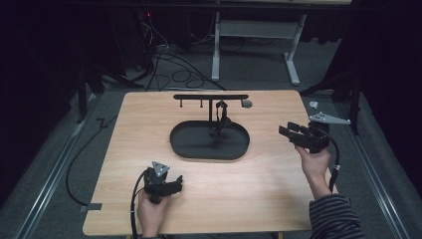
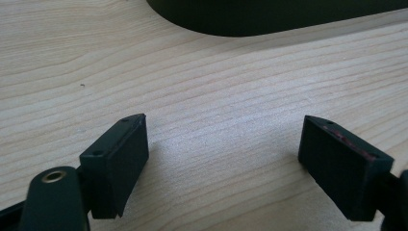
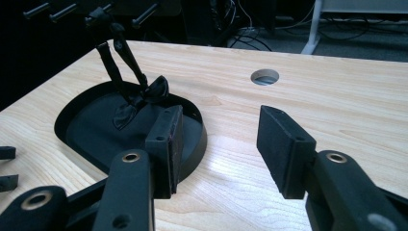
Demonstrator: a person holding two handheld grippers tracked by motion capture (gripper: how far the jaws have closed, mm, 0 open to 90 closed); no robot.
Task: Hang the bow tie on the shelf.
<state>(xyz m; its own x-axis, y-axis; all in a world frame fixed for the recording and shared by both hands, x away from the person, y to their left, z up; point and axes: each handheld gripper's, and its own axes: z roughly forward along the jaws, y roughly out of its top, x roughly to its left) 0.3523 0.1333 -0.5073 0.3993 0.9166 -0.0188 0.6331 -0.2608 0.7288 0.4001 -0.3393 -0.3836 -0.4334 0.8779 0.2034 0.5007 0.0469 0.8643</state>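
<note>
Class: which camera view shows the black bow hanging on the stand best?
The right gripper view: the bow is near and its loops show, hanging by straps into the tray. The high view shows it small and dark. The left gripper view catches just the tray's edge.

Black oval tray (image 2: 269, 17) cut off by the top edge in the left gripper view; small dark item (image 1: 219, 122) hanging from the rack (image 1: 211, 97) too small to identify from above.
</note>
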